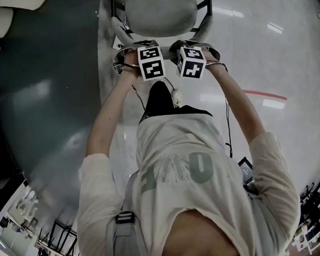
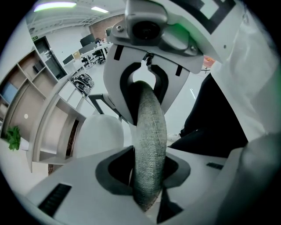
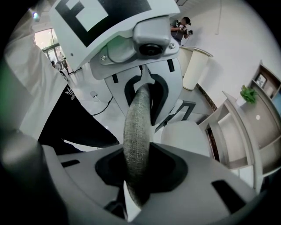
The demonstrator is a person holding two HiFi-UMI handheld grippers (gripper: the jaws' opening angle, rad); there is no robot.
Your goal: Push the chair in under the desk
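Observation:
The chair has a white seat (image 1: 160, 10) and a grey fabric backrest whose top edge (image 2: 149, 145) runs between both grippers. In the head view my left gripper (image 1: 142, 48) and right gripper (image 1: 184, 45) sit side by side on that edge, right in front of the person's body. Each one is shut on the backrest, with the fabric edge (image 3: 137, 145) pinched between the jaws. The left gripper view shows my left gripper (image 2: 147, 176), with the seat (image 2: 99, 136) beyond it. The right gripper view shows my right gripper (image 3: 138, 176). A dark grey desk top (image 1: 48, 94) lies to the left of the chair.
White shelving (image 2: 48, 127) stands past the chair, with a small green plant (image 3: 248, 93) on it. A red line (image 1: 264, 94) crosses the glossy floor at the right. A person (image 3: 181, 27) stands far back by a wall. A cable (image 1: 228, 125) hangs beside the right arm.

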